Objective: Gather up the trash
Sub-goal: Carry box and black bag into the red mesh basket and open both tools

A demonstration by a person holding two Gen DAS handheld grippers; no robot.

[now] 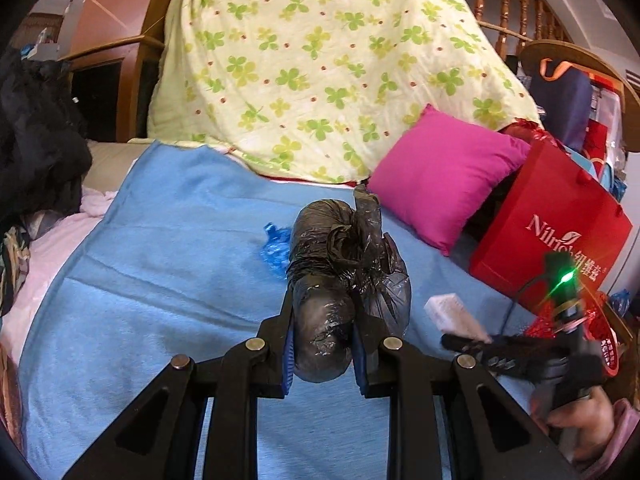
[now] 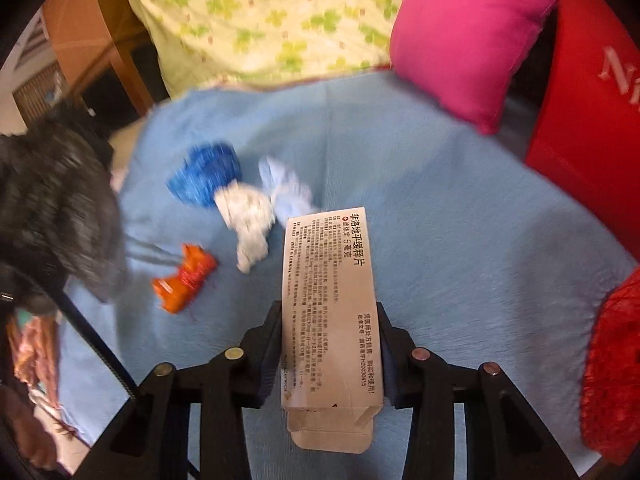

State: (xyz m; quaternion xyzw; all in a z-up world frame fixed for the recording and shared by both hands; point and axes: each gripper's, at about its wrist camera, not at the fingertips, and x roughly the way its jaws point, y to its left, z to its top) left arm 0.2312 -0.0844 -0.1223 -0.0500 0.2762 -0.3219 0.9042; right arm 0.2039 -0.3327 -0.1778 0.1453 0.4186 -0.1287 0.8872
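My left gripper (image 1: pixel 324 304) is shut on a crumpled black trash bag (image 1: pixel 340 248), held above the blue blanket (image 1: pixel 160 280). My right gripper (image 2: pixel 328 312) is shut on a flattened white medicine carton (image 2: pixel 326 248) printed with black text, its open flap toward the camera. The same carton (image 1: pixel 456 314) shows at the right of the left wrist view, with a person's hand (image 1: pixel 580 420) behind it. Loose on the blanket lie a blue plastic wad (image 2: pixel 204 178), a crumpled white wrapper (image 2: pixel 248 216) and an orange wrapper (image 2: pixel 186 278). The black bag (image 2: pixel 48 200) is blurred at the left.
A pink pillow (image 1: pixel 444 176) and a red paper bag (image 1: pixel 552 232) stand at the right. A clover-print quilt (image 1: pixel 320 60) is heaped at the back. Dark clothing (image 1: pixel 36 140) lies at the left, red mesh (image 2: pixel 612 360) at the right edge.
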